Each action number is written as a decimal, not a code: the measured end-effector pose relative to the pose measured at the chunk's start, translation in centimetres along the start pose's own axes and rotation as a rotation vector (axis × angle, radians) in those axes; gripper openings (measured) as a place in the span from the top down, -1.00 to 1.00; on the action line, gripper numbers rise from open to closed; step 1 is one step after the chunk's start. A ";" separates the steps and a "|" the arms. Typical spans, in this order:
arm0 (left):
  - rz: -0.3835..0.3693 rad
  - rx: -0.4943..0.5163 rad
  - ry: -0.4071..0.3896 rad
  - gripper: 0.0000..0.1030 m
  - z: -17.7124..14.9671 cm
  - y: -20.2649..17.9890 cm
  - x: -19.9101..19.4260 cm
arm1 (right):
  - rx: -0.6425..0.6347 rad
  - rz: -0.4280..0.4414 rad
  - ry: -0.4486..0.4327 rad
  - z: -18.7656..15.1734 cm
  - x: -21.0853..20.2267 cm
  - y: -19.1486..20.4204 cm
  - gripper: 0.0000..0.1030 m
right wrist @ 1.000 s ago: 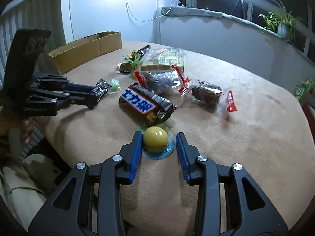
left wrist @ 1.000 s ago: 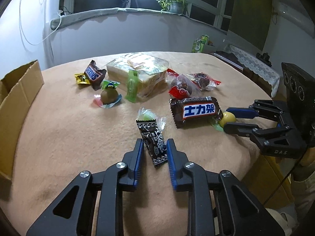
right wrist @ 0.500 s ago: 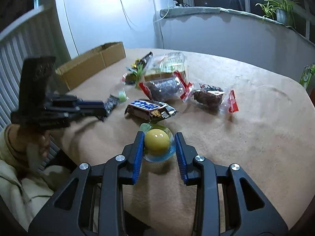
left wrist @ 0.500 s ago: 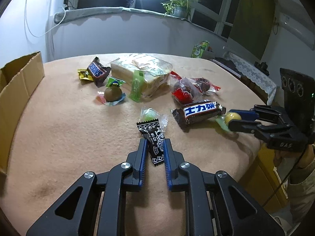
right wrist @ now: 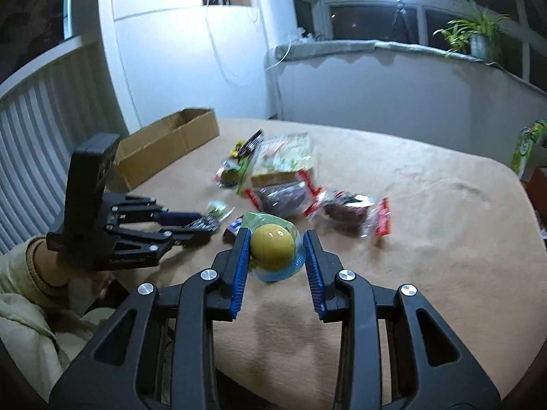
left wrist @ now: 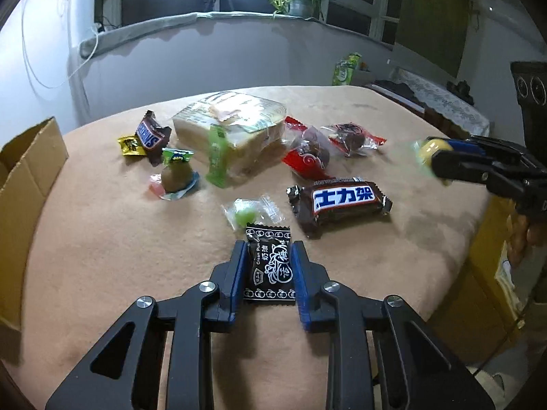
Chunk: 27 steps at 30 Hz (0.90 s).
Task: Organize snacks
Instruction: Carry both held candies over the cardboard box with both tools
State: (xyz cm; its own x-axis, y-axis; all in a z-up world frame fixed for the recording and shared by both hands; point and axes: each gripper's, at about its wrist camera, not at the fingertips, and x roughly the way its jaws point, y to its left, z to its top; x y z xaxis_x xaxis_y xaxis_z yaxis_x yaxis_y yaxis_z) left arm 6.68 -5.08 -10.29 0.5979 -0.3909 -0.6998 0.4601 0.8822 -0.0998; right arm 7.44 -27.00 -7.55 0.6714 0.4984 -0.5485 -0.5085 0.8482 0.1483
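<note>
My left gripper holds a black candy packet by its two side edges, low over the tan table; its jaws are opening slightly with the packet still between the pads. My right gripper is shut on a yellow ball candy in a clear blue-green wrapper, lifted above the table. In the left wrist view the right gripper hangs at the right with the yellow candy. In the right wrist view the left gripper reaches in from the left.
Loose on the table lie a brown Snickers bar, a green candy, a wrapped bread pack, red-wrapped snacks and small candies. An open cardboard box stands at the left edge. A person's sleeve is low left.
The right gripper closed on the yellow candy and lifted it off the table. The left gripper closed on the black packet, which now faces the camera squarely.
</note>
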 end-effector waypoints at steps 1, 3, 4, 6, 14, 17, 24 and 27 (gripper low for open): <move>-0.005 -0.003 -0.002 0.54 -0.1 0.1 -0.1 | 0.008 -0.010 -0.011 0.1 -0.3 -0.3 0.37; -0.015 -0.018 -0.014 0.54 -0.2 0.3 -0.4 | 0.032 -0.019 -0.026 0.1 -0.4 -0.9 0.37; -0.023 -0.025 -0.025 0.54 -0.3 0.3 -0.6 | 0.040 -0.023 -0.030 0.1 -0.3 -1.0 0.37; -0.029 -0.034 -0.045 0.54 -0.2 0.5 -1.0 | 0.055 -0.027 -0.037 0.1 -0.1 -1.1 0.37; -0.013 -0.074 -0.115 0.54 0.2 2.0 -3.8 | 0.105 -0.011 -0.076 0.8 1.0 -0.6 0.37; 0.008 -0.088 -0.146 0.54 0.6 3.0 -5.0 | 0.107 0.006 -0.091 1.6 1.7 0.3 0.37; 0.070 -0.132 -0.226 0.54 0.9 6.6 -8.7 | 0.061 0.036 -0.104 4.5 4.3 3.7 0.36; 0.096 -0.151 -0.258 0.54 0.9 8.4 -10.1 | 0.034 0.055 -0.105 5.9 5.4 5.3 0.36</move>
State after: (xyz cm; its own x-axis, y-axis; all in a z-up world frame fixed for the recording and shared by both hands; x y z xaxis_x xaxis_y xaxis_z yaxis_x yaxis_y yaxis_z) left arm 5.11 6.08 -3.36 0.7895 -0.3408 -0.5104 0.3026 0.9397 -0.1594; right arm 11.51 -18.74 -4.90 0.6970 0.5588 -0.4494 -0.5285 0.8238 0.2048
